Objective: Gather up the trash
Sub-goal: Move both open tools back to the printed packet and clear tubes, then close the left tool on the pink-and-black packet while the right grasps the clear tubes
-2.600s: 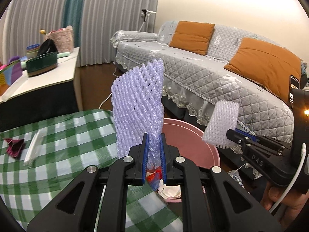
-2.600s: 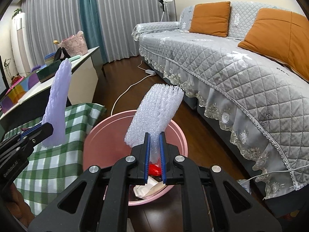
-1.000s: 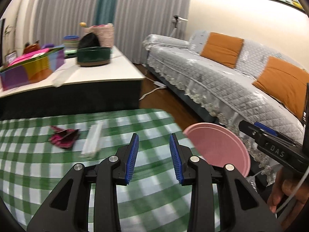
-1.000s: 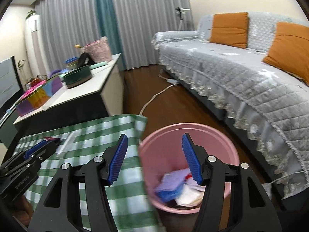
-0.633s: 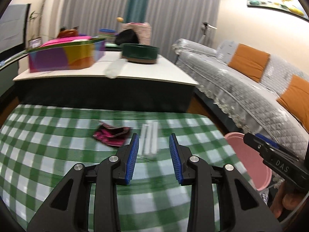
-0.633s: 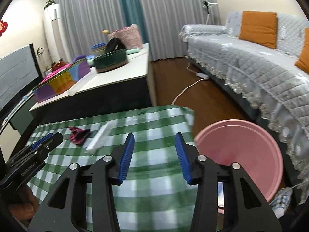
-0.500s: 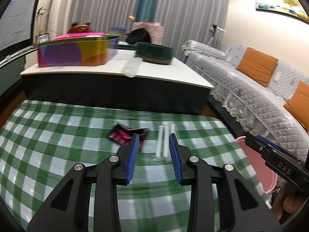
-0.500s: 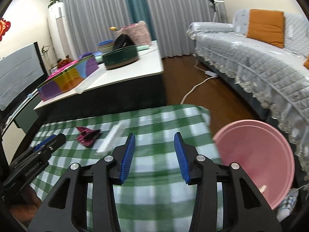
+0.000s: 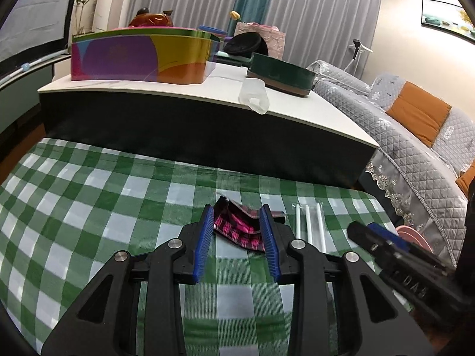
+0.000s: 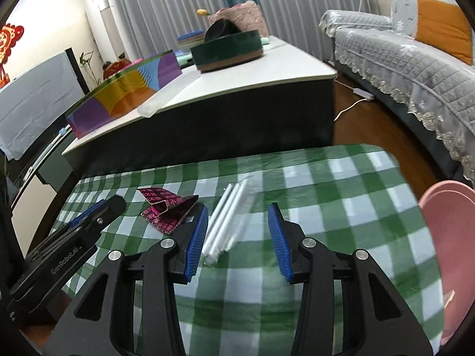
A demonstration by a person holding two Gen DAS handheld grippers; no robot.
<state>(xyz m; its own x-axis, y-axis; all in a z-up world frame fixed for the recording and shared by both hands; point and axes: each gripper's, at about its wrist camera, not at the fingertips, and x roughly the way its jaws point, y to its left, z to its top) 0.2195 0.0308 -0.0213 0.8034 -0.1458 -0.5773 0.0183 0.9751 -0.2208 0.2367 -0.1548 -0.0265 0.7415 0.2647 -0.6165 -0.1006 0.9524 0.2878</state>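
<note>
On the green checked worktop point(image 9: 89, 207) lie a pink wrapper point(image 9: 237, 225) and white straws point(image 10: 228, 216). Left tongs point(image 9: 237, 237) gape around the wrapper, right tongs point(image 10: 237, 234) around the straws, both empty.

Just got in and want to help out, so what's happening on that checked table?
A person is clearing trash with tongs in each hand. The left tongs are open, lined up on the pink wrapper lying on the cloth. The right tongs are open around the pack of white straws, not gripping it. Neither piece is lifted yet. The pink bin waits at the table's right edge.
</note>
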